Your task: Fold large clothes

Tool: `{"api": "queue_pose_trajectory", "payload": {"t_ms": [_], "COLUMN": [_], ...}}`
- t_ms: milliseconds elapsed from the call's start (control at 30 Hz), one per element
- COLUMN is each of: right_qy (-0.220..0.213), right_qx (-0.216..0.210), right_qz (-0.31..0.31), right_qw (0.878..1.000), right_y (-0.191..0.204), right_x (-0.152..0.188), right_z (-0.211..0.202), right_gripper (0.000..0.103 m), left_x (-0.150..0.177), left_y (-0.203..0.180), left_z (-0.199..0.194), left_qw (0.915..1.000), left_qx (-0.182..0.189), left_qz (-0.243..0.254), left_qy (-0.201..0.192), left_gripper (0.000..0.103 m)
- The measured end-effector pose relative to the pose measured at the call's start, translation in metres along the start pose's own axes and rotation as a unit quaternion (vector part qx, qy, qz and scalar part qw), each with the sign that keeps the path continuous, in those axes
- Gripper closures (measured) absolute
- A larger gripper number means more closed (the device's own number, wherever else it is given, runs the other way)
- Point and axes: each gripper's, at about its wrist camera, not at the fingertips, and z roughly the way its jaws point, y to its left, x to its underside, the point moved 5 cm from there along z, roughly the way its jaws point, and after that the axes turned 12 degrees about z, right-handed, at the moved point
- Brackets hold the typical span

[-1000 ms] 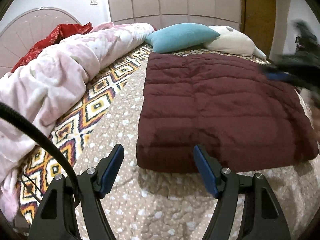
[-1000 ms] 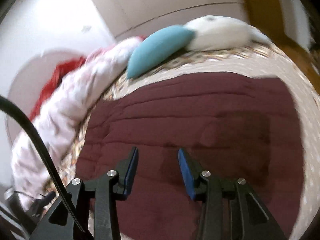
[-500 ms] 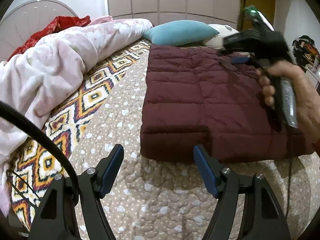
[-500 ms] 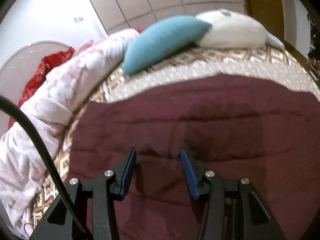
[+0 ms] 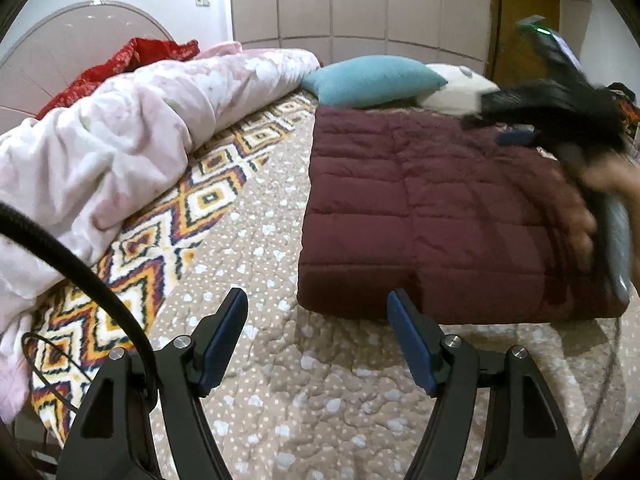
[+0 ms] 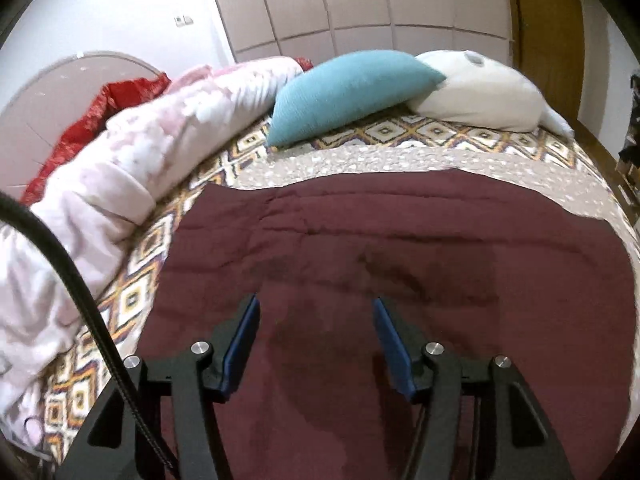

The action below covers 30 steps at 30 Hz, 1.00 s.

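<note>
A dark maroon quilted garment (image 5: 432, 216) lies folded into a flat rectangle on the bed. My left gripper (image 5: 316, 320) is open and empty, just in front of the garment's near left corner, above the beige bedspread. My right gripper (image 6: 314, 328) is open and empty, hovering over the middle of the garment (image 6: 400, 248). In the left wrist view the right gripper (image 5: 520, 136) shows blurred at the right, above the garment's far right part, held by a hand.
A rolled pink-white duvet (image 5: 120, 148) lies along the left side with a red cloth (image 5: 132, 56) behind it. A teal pillow (image 6: 352, 84) and a white pillow (image 6: 476, 88) lie at the far end. Wardrobe doors (image 6: 360, 0) stand behind.
My right gripper has opened wider and lifted a little above the garment. The left gripper has stayed open at the near edge, shifting slightly left.
</note>
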Motion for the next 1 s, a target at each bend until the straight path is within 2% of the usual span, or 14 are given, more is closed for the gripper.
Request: {"api": "queue_pose_trajectory", "payload": {"t_ms": [67,133,333,433,500,567,633,733,833,900,1000], "right_qy": [-0.008,-0.016,-0.009,-0.014,-0.020,-0.021,-0.021,-0.024,-0.034,-0.042,-0.042], "right_qx": [-0.010,-0.002,0.035,0.059,0.064,0.058,0.053,0.052,0.064,0.072,0.110], "right_qz": [-0.013,-0.035,-0.054,-0.045,-0.029,-0.008,0.008,0.010,0.010,0.015,0.039], "right_qw": [1.000,0.999,0.998,0.997,0.997,0.998,0.998,0.998,0.997,0.996,0.992], "right_y": [-0.004,-0.010,-0.046,-0.067,-0.079,-0.090,-0.097,-0.104,-0.116,-0.126,-0.160], "right_x": [0.019,0.040,0.115,0.150,0.171,0.190,0.205,0.215,0.201,0.188,0.160], "right_z": [-0.036,-0.067,-0.139,-0.166,-0.182,-0.198,-0.210,-0.219,-0.214,-0.202,-0.161], "right_gripper": [0.040,0.040,0.040,0.040,0.040,0.039,0.039,0.039,0.039,0.039,0.039], "left_x": [-0.001,0.000,0.003,0.007,0.011,0.015,0.019,0.026,0.035,0.040,0.045], "left_y": [-0.003,-0.006,-0.009,-0.008,-0.009,-0.010,-0.012,-0.014,-0.015,-0.014,-0.012], "left_z": [-0.019,-0.040,-0.104,-0.143,-0.172,-0.191,-0.205,-0.215,-0.209,-0.200,-0.187], "left_qw": [0.9999,0.9996,0.9940,0.9841,0.9749,0.9685,0.9656,0.9650,0.9687,0.9734,0.9787], "left_qx": [-0.006,-0.012,-0.062,-0.107,-0.139,-0.161,-0.168,-0.171,-0.167,-0.156,-0.136], "left_qz": [0.003,0.002,-0.010,-0.016,-0.014,-0.010,-0.005,-0.004,-0.011,-0.020,-0.033], "left_qy": [-0.013,-0.027,-0.089,-0.141,-0.173,-0.189,-0.198,-0.198,-0.183,-0.167,-0.150], "left_gripper": [0.032,0.030,0.015,0.005,0.003,0.002,0.001,0.001,0.000,0.000,0.000]}}
